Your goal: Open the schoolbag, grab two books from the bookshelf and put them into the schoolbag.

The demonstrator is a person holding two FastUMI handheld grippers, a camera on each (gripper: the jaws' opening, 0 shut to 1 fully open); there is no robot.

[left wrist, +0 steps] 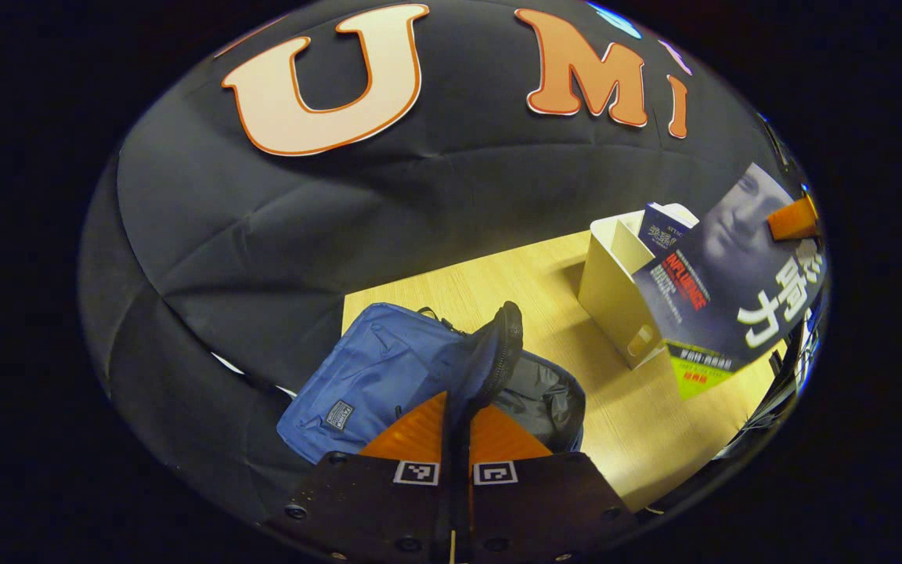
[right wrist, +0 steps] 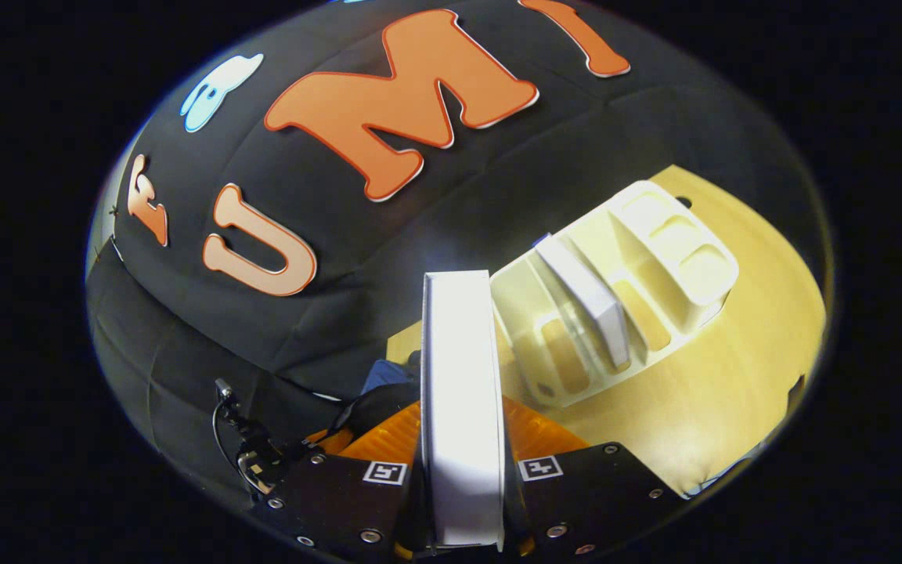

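Pale wooden tabletop [left wrist: 498, 290] runs under both views, with black cloth behind it. On the left gripper [left wrist: 456, 439] the jaws are closed together on the dark zipper edge of the blue fabric schoolbag [left wrist: 377, 372], lifting that flap upright so the grey lining of the opened pocket shows just to its right. Beyond the bag, near the tabletop's far side, stands the cream plastic bookshelf [left wrist: 615, 298] with one blue-covered book [left wrist: 664, 225] still upright in it. Farther right, a dark paperback book with white lettering and a green strip [left wrist: 733, 298] hangs tilted in the air in front of the shelf. On the right gripper [right wrist: 463, 462] the jaws are clamped on that same book [right wrist: 463, 392], seen edge-on with its white page block facing the camera. Past it the bookshelf [right wrist: 654, 258] lies apart, holding the remaining book [right wrist: 588, 298] in a middle slot
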